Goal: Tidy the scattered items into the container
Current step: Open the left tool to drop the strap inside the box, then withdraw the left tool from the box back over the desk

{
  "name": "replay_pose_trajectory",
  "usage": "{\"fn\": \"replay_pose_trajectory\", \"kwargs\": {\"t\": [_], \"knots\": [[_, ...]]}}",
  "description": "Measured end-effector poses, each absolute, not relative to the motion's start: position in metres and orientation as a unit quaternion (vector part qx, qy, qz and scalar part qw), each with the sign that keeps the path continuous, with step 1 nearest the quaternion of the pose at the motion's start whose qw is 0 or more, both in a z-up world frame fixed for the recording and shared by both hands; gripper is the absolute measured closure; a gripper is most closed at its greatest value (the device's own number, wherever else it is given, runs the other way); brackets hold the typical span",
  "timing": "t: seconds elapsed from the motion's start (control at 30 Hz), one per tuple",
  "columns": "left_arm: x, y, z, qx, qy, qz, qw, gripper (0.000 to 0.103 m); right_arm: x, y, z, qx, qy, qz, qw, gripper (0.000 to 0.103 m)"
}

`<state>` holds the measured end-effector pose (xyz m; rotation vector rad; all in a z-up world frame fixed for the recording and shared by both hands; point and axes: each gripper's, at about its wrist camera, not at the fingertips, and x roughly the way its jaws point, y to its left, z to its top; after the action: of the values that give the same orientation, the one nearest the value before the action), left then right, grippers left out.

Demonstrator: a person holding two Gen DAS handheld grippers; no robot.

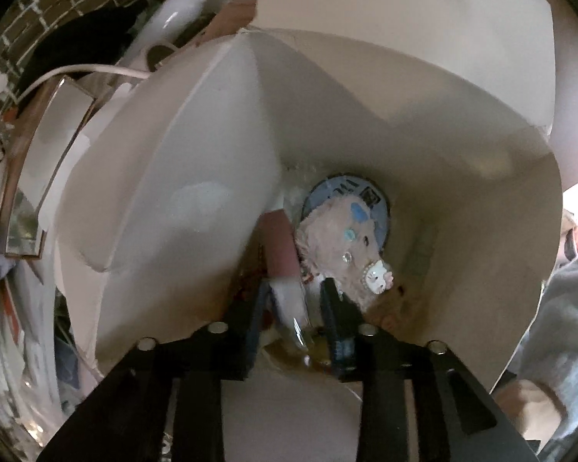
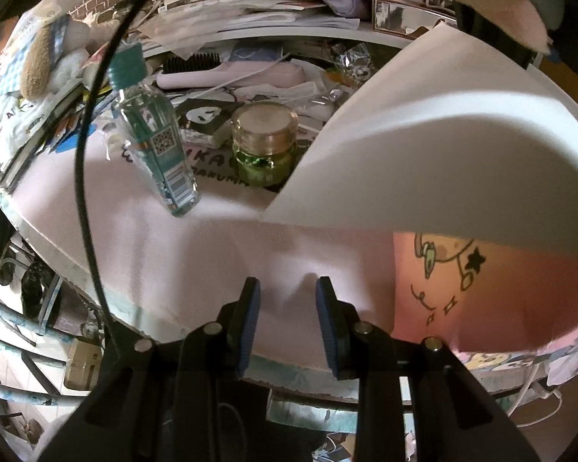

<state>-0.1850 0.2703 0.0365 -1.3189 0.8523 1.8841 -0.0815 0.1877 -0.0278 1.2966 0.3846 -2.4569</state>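
White cardboard box [image 1: 196, 177]: open, flaps raised, seen from above in the left wrist view. At its bottom are lodged a fluffy pink pouch [image 1: 339, 246] with a cat charm, a round blue item [image 1: 346, 192] beneath it, and a pink tube [image 1: 279, 246] to the left.

Left gripper [image 1: 294, 304]: lowered into the box; the white cap end of the pink tube is seen between the fingers, yet whether it is clamped cannot be told.

Right gripper [image 2: 287, 308]: released, nothing between its fingers, held over the pink table surface [image 2: 173, 254] near the box's outer wall [image 2: 443, 177].

Clear bottle [image 2: 154, 142] with a teal cap: upright, far left on the table. Green glass jar [image 2: 266, 146]: just right of it, near the box.
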Motion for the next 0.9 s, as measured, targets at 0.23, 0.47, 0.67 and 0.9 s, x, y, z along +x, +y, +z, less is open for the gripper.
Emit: {"fn": "replay_pose_trajectory", "kwargs": {"t": [0.23,0.47,0.67,0.9], "knots": [[-0.175,0.266,0.053,-0.464,0.346,0.749,0.323,0.035,-0.079,0.188,-0.028,0.452,0.137,-0.865,0.169,0.077],[-0.152,0.242,0.092,-0.406,0.312,0.787,0.345,0.018,-0.079,0.188,-0.028,0.451,0.135,-0.865,0.172,0.076],[-0.142,0.223,0.11,-0.355,0.273,0.812,0.375,0.015,-0.077,0.185,-0.027,0.451,0.138,-0.864,0.178,0.076],[-0.127,0.163,0.121,-0.32,0.198,0.87,0.317,0.013,-0.077,0.181,-0.028,0.45,0.129,-0.865,0.179,0.076]]}}
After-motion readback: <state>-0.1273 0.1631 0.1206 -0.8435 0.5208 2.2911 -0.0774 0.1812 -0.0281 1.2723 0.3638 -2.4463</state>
